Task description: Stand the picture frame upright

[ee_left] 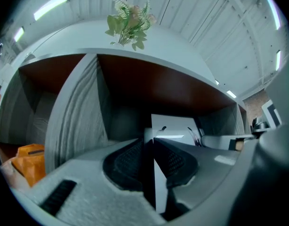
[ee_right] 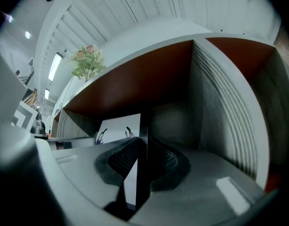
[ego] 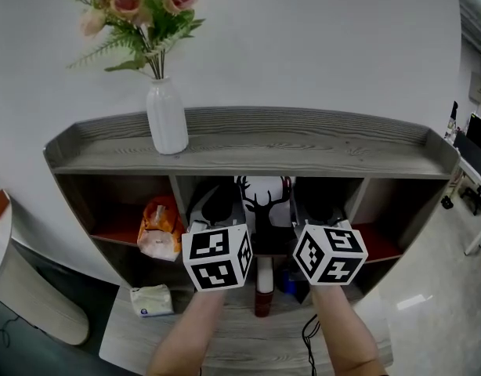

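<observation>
Two grippers lower centre, left gripper point(ee_left: 149, 142) and right gripper point(ee_right: 143, 144) each clamped on one upright picture frame point(ego: 265, 197), one vase point(ego: 167, 117) upper left.

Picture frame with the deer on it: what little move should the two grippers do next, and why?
Probably ease the picture frame down until it stands in the middle cubby, before letting go. The left gripper and right gripper each clamp one of its side edges and it looks upright, but the marker cubes hide its bottom edge.
</observation>
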`<act>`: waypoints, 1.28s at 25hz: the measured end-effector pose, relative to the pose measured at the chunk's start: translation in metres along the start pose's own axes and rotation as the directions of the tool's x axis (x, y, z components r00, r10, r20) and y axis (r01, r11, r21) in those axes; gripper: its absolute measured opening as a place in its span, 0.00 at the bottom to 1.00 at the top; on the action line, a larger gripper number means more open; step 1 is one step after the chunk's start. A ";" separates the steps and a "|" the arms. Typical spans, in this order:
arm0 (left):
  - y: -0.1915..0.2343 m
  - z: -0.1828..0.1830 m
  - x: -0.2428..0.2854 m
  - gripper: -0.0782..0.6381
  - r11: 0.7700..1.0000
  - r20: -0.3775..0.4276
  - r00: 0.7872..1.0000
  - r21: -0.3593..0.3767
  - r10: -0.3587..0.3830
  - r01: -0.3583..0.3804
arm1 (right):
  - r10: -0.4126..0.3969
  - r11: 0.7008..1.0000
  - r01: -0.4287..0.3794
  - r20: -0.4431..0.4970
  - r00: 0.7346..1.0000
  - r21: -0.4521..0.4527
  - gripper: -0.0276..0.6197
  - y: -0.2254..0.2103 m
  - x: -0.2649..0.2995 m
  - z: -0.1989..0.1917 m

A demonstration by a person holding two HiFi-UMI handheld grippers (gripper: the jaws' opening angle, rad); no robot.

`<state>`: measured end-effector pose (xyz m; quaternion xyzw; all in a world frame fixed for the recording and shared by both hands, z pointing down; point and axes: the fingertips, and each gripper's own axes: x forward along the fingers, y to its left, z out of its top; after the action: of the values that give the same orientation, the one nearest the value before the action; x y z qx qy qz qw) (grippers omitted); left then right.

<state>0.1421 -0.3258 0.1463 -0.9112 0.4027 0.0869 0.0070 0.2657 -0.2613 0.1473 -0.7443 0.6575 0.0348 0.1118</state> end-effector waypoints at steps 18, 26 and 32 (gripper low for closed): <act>0.003 -0.003 0.025 0.20 1.000 0.024 1.000 0.015 -0.011 0.010 | -0.021 1.000 0.021 0.012 1.000 -0.021 0.15 -0.011 0.018 -0.001; 0.001 -0.003 0.023 0.20 0.997 0.028 0.999 0.067 -0.032 0.030 | -0.039 0.998 0.039 0.017 0.999 -0.047 0.14 -0.011 0.021 -0.002; 0.001 -0.002 0.021 0.20 0.997 0.032 0.998 0.055 -0.056 0.054 | -0.047 0.998 0.047 0.008 0.999 -0.037 0.22 -0.011 0.019 -0.004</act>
<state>0.1553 -0.3421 0.1448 -0.9198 0.3796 0.0908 0.0409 0.2790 -0.2796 0.1491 -0.7614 0.6386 0.0471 0.1013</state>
